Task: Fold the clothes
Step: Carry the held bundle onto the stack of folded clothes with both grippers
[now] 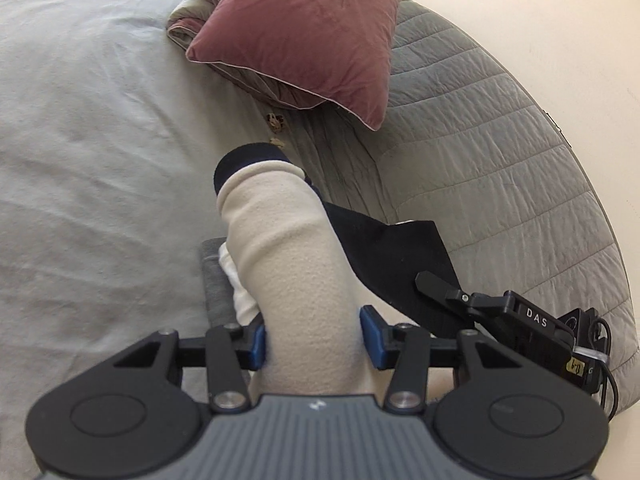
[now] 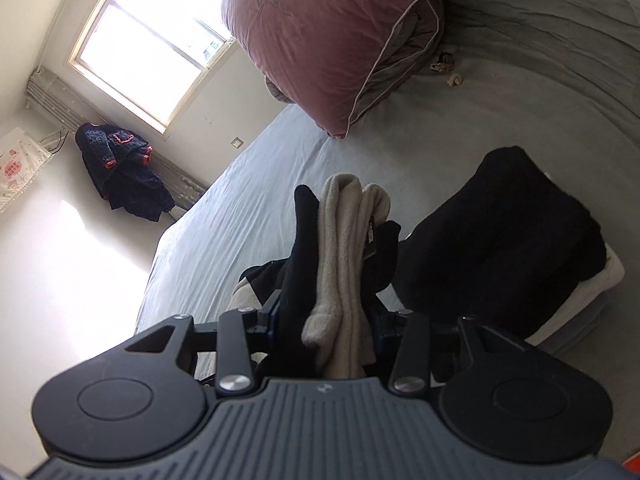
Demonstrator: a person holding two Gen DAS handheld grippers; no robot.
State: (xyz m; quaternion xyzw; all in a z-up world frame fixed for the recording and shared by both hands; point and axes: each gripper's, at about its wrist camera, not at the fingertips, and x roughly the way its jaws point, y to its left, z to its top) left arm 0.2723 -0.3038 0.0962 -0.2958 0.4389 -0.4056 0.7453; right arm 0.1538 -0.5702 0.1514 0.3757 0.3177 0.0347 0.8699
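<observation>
Left wrist view shows one cream-and-black fleece garment (image 1: 280, 248), rolled thick, rising between the two blue pads (image 1: 259, 346) of the left gripper (image 1: 316, 342), whose jaws stand at a middling width and press the cream cloth from both sides; the garment's black cuff points away from the gripper toward the pink pillow (image 1: 304, 36). Right wrist view shows the same garment (image 2: 348, 240) bunched in cream and black folds between the jaws of the right gripper (image 2: 326, 326), which clamp it at a similar width, the cloth standing up out of the jaws above the bed. Just beside the garment, on the far side from the window (image 2: 148, 40), sits one stack of folded clothes (image 2: 520, 240) with a black piece on top and white and grey layers under it. One pink pillow lies beyond the garment on a folded grey quilt (image 2: 424, 40). Pale blue sheet (image 2: 248, 200) covers the bed under the garment. One dark jacket (image 2: 120, 172) hangs on the wall below the window. No containers are in view.
</observation>
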